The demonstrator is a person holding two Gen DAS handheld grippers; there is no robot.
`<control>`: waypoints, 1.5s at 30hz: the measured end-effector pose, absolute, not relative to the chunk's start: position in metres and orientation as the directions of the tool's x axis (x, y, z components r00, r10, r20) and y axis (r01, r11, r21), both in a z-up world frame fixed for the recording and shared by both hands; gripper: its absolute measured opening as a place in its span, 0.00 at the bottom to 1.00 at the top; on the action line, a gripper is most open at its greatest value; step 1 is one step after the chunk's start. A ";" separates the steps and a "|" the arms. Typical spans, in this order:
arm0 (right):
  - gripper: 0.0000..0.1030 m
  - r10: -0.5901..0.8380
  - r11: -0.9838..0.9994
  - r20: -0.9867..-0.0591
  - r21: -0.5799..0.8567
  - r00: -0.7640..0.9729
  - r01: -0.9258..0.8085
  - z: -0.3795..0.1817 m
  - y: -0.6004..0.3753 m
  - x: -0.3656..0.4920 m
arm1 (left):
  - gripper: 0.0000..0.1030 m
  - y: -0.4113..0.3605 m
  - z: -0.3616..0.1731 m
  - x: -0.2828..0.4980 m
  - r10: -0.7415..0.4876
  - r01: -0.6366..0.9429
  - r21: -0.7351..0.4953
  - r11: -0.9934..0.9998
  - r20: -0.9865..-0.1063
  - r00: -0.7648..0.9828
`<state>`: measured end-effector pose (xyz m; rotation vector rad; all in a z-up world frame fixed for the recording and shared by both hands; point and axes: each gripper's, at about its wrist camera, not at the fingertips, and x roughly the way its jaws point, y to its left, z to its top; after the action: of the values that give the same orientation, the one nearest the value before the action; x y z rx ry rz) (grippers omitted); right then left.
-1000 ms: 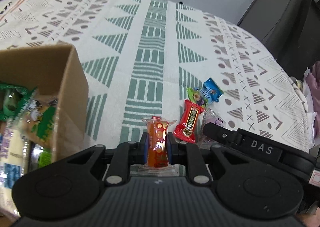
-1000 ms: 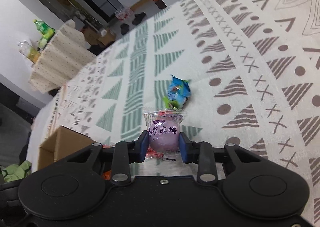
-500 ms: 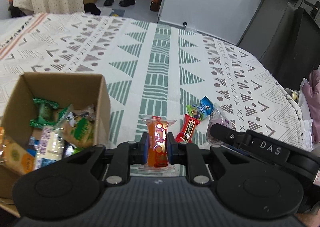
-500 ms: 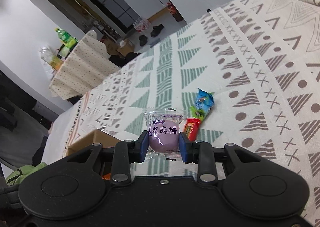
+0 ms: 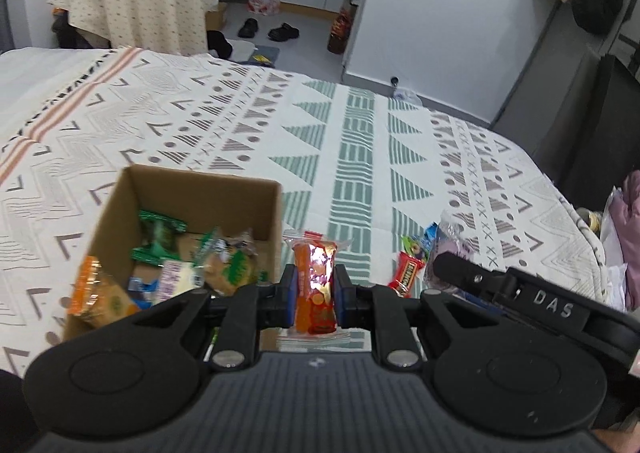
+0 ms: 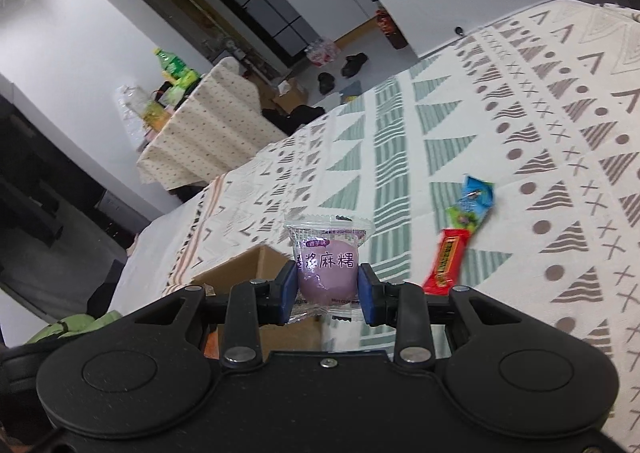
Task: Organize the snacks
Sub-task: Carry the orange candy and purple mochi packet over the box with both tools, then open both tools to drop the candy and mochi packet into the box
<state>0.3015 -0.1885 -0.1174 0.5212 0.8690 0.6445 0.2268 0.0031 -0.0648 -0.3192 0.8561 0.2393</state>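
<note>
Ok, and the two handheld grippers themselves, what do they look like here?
Both are matte black. The left gripper and right gripper each have blue pads on black linkage arms with silver pivot pins and two round discs on the body. The right one, seen from the left camera, bears white "DAS" lettering.

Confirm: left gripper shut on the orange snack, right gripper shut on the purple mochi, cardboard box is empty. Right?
Not quite. The cardboard box is not empty: the left wrist view shows several wrapped snacks inside. The rest holds: left gripper is shut on the orange snack, right gripper on the purple mochi.
</note>
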 end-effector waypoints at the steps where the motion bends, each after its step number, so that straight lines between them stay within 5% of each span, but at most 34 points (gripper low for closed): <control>1: 0.31 0.707 0.691 -0.521 0.654 0.479 -0.308 -0.115 -0.186 0.299 | 0.17 0.006 -0.061 0.223 0.084 -0.336 -0.179 0.925 -0.766 0.637; 19: 0.31 0.757 0.652 -0.500 0.623 0.421 -0.432 -0.091 -0.140 0.265 | 0.17 0.076 -0.034 0.173 0.159 -0.440 -0.195 0.877 -0.745 0.647; 36: 0.31 0.752 0.657 -0.554 0.580 0.357 -0.481 -0.100 -0.101 0.245 | 0.17 0.110 -0.066 0.154 0.116 -0.468 -0.223 0.855 -0.797 0.592; 45: 0.35 0.760 0.645 -0.564 0.596 0.322 -0.479 -0.106 -0.091 0.246 | 0.34 0.125 -0.067 0.154 0.134 -0.489 -0.203 0.849 -0.811 0.569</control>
<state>0.2457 -0.0912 -0.1058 0.3484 0.9307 0.8356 0.1537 0.1251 -0.0667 -0.4353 0.8970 0.3790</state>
